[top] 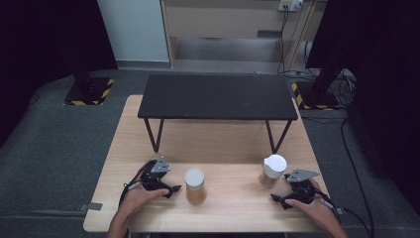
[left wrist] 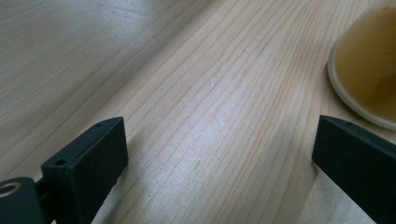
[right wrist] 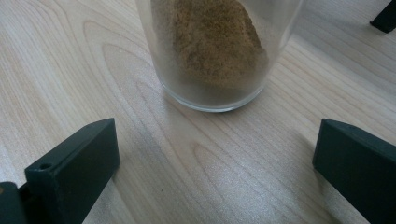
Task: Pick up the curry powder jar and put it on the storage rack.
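Left hand-held gripper (top: 168,190): rests near the tabletop's near edge, left of centre — jaws spread wide, nothing between them; in the left gripper view only bare wood lies between the two black jaws.

Right hand-held gripper (top: 276,199): near the near edge toward the right corner — jaws released and wide apart, gripping nothing.

Left jar (top: 194,186): upright, pale lid, brown contents; just beside the left hand-held gripper's tips, a little left of the middle of the near edge. In the left gripper view its base (left wrist: 369,70) sits beyond the right-hand jaw, apart from it.

Right jar (top: 273,171): upright, white lid, brownish powder; toward the right edge, slightly farther from the near edge than the left jar. In the right gripper view the glass (right wrist: 217,51) stands ahead of the jaws, clear of both.

Tabletop (top: 223,144): light wood, both jars well apart on its near half.

Black stand (top: 218,96): low dark table on thin legs, spanning the far half of the tabletop.

Hands: left hand (top: 136,198) and right hand (top: 317,210) come in from the near edge, each holding its gripper.
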A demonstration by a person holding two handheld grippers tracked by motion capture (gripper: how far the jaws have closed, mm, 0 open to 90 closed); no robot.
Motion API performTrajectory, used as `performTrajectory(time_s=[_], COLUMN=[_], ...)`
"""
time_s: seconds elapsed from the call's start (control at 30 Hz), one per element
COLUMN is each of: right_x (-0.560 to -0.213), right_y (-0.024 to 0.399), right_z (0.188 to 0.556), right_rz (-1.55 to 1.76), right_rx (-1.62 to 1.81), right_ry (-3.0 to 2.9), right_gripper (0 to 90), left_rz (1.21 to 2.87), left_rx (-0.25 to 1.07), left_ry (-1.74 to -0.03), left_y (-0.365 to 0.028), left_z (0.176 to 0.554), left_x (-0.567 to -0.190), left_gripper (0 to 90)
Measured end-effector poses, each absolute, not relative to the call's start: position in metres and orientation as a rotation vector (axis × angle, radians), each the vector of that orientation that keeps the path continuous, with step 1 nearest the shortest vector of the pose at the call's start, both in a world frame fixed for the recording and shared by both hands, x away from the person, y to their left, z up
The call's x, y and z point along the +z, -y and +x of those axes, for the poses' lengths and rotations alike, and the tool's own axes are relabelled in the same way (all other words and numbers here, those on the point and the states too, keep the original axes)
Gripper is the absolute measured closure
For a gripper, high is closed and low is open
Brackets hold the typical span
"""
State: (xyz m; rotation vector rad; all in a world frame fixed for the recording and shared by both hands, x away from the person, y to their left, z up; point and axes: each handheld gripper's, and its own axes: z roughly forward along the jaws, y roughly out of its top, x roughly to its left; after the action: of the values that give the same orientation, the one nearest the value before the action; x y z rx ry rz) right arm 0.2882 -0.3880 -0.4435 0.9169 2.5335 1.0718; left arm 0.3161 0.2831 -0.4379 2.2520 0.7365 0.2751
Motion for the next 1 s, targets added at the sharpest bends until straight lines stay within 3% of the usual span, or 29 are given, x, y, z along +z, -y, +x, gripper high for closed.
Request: performTrajectory(time_s=[0.4, 1.0], right_x=[-0.444, -0.444], right_y=[0.388, 0.388], right_z=[0.288, 0.288], right_rz=[0.916, 0.917], right_rx=[1.072, 1.072], right_ry=[-2.533, -2.532], right_gripper=[1.2, 1.2], left_rz=[2.265, 2.253], left_rx=[0.291, 0.203], left_ry=[-0.693, -0.585], left_y=[-0.287, -0.295], left_z=[0.305, 0.300], left_x=[-0.421, -0.411], left_gripper=[1.9, 2.6])
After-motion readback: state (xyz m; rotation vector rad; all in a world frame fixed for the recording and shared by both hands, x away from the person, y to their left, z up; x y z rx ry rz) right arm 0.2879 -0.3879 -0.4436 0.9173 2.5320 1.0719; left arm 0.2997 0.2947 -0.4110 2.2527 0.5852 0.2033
